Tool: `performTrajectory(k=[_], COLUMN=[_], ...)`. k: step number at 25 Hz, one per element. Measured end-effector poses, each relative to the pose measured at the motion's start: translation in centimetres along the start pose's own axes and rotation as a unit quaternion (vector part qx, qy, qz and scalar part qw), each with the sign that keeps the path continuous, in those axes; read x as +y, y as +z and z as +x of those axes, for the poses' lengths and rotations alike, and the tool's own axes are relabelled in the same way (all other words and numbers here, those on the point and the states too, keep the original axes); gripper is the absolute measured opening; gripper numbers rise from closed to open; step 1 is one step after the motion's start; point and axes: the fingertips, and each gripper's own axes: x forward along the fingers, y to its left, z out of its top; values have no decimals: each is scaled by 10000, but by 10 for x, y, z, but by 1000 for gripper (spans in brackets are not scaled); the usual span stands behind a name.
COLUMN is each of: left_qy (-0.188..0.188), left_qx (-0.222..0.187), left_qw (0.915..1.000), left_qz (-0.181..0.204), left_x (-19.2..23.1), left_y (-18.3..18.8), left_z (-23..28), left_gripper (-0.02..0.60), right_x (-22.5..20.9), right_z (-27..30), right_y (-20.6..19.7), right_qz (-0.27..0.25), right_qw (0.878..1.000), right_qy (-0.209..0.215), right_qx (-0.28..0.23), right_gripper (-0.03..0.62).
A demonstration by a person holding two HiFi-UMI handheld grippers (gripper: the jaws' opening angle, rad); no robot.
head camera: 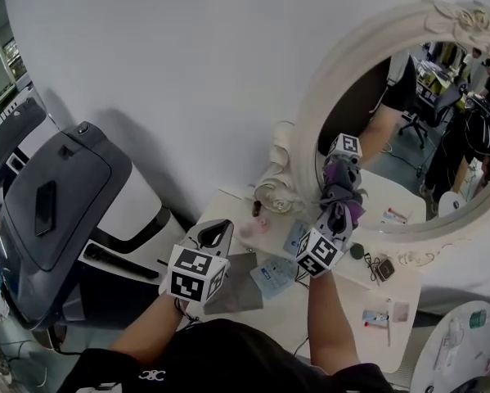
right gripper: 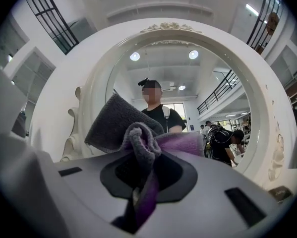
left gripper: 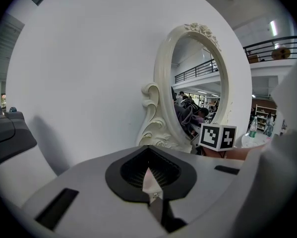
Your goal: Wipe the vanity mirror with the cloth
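The right arm reaches forward in the middle of the head view. The right gripper [head camera: 336, 219] points up at the mirror [head camera: 424, 129]. Its jaws are shut tight on a grey and purple cloth [head camera: 343, 193]. The cloth sits at the lower left of the glass, where it meets its own reflection.

The left arm is bent low. The left gripper [head camera: 214, 234] hangs over the counter [head camera: 310, 305], apart from the mirror. Its jaws are closed with nothing in them, and only the left gripper view shows that.

In the head view the cloth hides the right jaws, and the frame edge cuts off the mirror's right side. Small things on the counter are too tiny to name. The right gripper view shows the cloth bunched up, and a person in the glass.
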Motion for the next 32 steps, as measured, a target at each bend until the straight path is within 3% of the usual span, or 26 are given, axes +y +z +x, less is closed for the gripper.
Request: performTrajectory(k=[4,7,10,17,26,32], left_qy=[-297,-555,-768,-1214,-1913,-2118], left_qx=[-81,-126,-177,-203,-199,-203], left_qw=[9995,9984,9969,9924,9812,9765], left_qz=[41,53,27,-71,179,336], left_x=[-12,-32,-51,-102,-196,-233], left_y=[7,11,14,17,29,33], left_z=[7,13,19,40,75,90], left_gripper=[2,2,2,2,2,2], right_x=[6,1,-14,-61,-133,-162], right_z=[1,-11,-39,-100,-120,-125], right_y=[-10,-3,26,49,67,68], right_qz=[-61,469,615,249,390,275], right_qw=[9970,9889,9896,9920,9947,9958], right_qy=[409,777,859,805,455,338], right_qx=[650,1180,978,945,832,811], right_gripper=[49,49,49,49,49,49])
